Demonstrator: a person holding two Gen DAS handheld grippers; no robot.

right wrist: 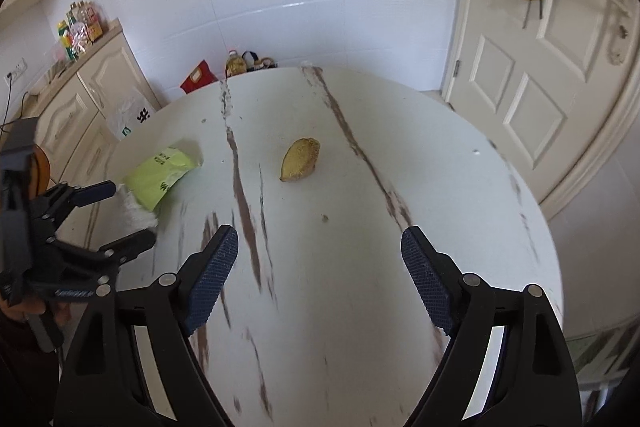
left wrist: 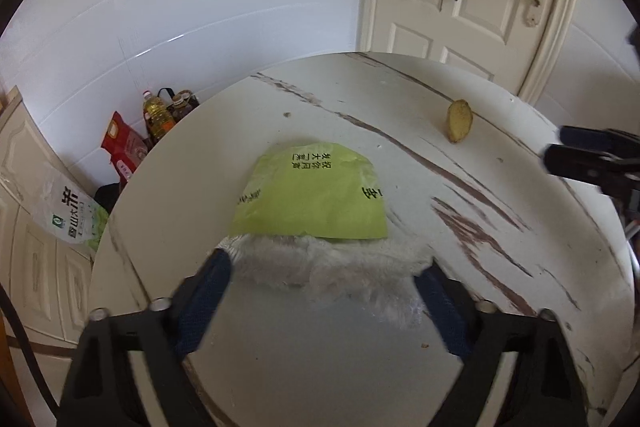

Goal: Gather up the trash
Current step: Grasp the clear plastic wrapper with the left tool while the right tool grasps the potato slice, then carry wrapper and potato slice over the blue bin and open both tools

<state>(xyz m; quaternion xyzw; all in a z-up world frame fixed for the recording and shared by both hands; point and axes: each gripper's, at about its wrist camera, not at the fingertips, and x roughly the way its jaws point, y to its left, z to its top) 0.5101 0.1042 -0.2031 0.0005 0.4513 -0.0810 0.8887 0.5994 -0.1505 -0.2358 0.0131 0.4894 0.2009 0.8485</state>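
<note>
- Right now the left tool (left wrist: 326, 281) stands spread wide, its two blue pads flanking the near, clear-plastic end of the green snack bag (left wrist: 316, 199), which lies flat on the round white desk (left wrist: 500, 287). Neither pad appears to press the bag yet, though the left pad looks to be touching its crinkled edge.
- Thin film is the first risk: if the pads close on the transparent end alone, I judge it may crumple and slide out, leaving the green part behind on the desk.
- Because the bag lies flat, the pads could also scrape over it and push it farther from the tool instead of catching it; coming in too high would close on air.
- Meanwhile the right tool (right wrist: 320, 267) is likewise spread and holds nothing; it hovers over the desk with the piece of ginger (right wrist: 300, 159) ahead of it, well apart from the pads and to the right of the green snack bag.
- That ginger sits on a cut face and looks rounded, so a pinch off its middle may roll or squirt it away, possibly toward the desk's rim.
- Both tools work near each other beside the bag; in the right wrist view the left tool sits close at the left, so a careless sideways reach may knock them together.
- No bin is in view, so where the trash must go cannot be told.
</note>
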